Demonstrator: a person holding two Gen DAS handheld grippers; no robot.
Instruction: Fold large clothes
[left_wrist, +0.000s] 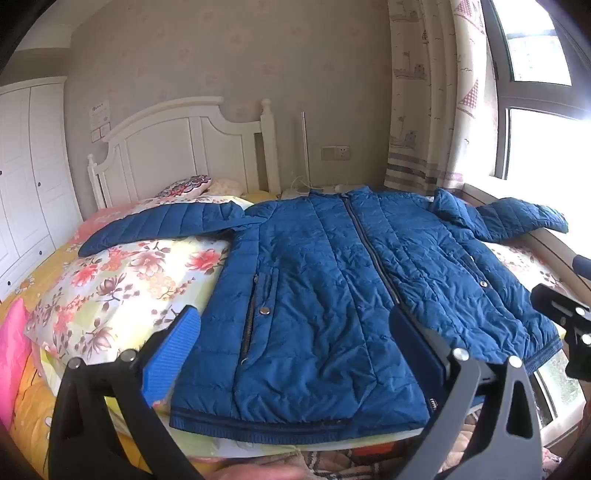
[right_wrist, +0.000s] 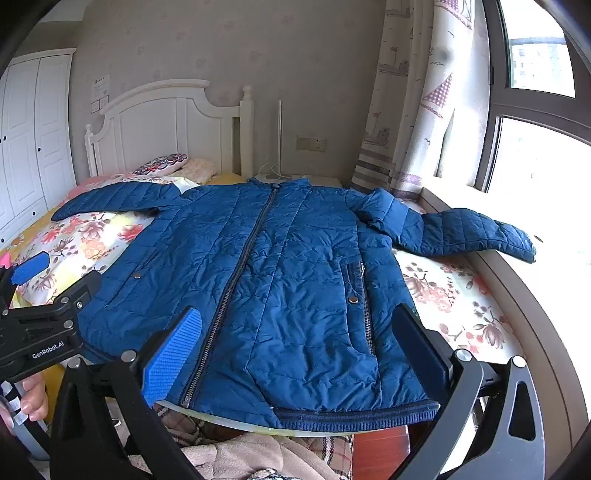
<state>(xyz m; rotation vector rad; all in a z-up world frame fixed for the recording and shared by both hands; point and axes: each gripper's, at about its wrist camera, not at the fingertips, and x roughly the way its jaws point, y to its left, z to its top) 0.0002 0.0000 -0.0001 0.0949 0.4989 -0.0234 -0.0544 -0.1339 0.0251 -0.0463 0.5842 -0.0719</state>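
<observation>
A blue quilted jacket (left_wrist: 325, 280) lies flat on the bed, front up and zipped, with its hem at the near edge. One sleeve (left_wrist: 159, 225) reaches left over a floral pillow. The other sleeve (right_wrist: 465, 232) stretches right onto the window ledge. My left gripper (left_wrist: 295, 345) hovers open above the left half of the hem, nothing between its fingers. My right gripper (right_wrist: 297, 347) hovers open above the right half of the hem, near the pocket zip (right_wrist: 365, 310), also holding nothing. In the right wrist view the left gripper's blue pad (right_wrist: 31, 267) shows at the far left, with a hand (right_wrist: 33, 398) below it.
A floral pillow (left_wrist: 122, 280) lies left of the jacket and a white headboard (left_wrist: 177, 147) stands behind. White wardrobe (left_wrist: 26, 177) at far left. Curtain (right_wrist: 413, 110) and window ledge (right_wrist: 524, 295) on the right. A plaid blanket (right_wrist: 258, 454) lies below the bed's near edge.
</observation>
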